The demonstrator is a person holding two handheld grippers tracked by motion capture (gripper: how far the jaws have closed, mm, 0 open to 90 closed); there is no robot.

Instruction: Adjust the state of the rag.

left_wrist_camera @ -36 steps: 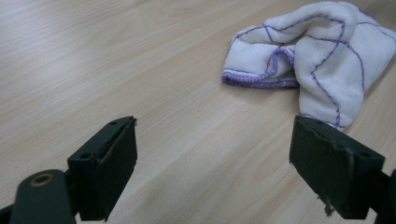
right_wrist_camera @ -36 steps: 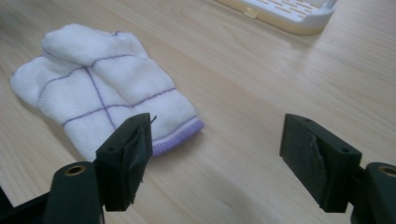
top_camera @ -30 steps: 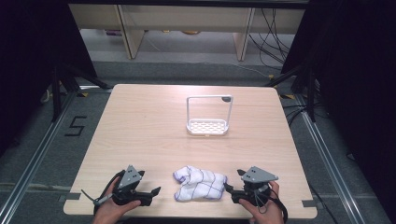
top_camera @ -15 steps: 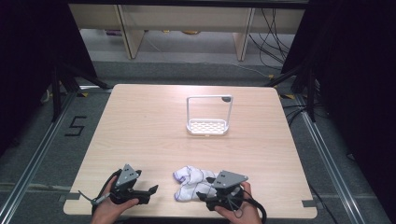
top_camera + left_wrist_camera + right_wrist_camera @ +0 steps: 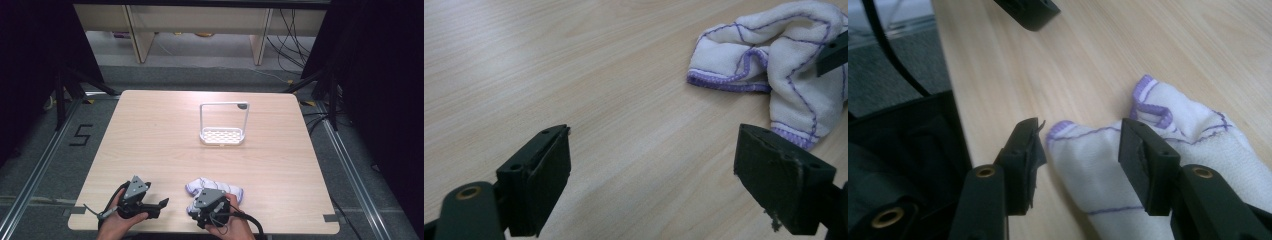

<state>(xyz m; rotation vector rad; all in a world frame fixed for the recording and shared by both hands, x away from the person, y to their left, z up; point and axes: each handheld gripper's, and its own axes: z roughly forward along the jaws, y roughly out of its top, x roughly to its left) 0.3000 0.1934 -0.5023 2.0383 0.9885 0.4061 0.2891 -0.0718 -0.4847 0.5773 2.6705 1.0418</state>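
Cloth (image 5: 215, 189), white with purple stitching, is seen crumpled near the front edge of the table (image 5: 165, 145) in the high view, with the right gripper (image 5: 200, 206) set over its near end and the left gripper (image 5: 159, 204) resting just beside it on bare wood. A white wire rack (image 5: 223, 131) stands well apart, farther back.

Wide-parted jaws are shown in the left gripper view, with nothing between them but tabletop; the cloth (image 5: 774, 75) lies ahead and to one side.

A corner fold of the cloth (image 5: 1108, 175) is framed between the half-parted jaws in the right gripper view. These jaws have just been closing, yet the pads are not judged to be pressing the fabric. For a sound grasp, the hemmed corner should be kept centred, the tips lowered close to the wood, and the pinch completed before any lift is attempted.
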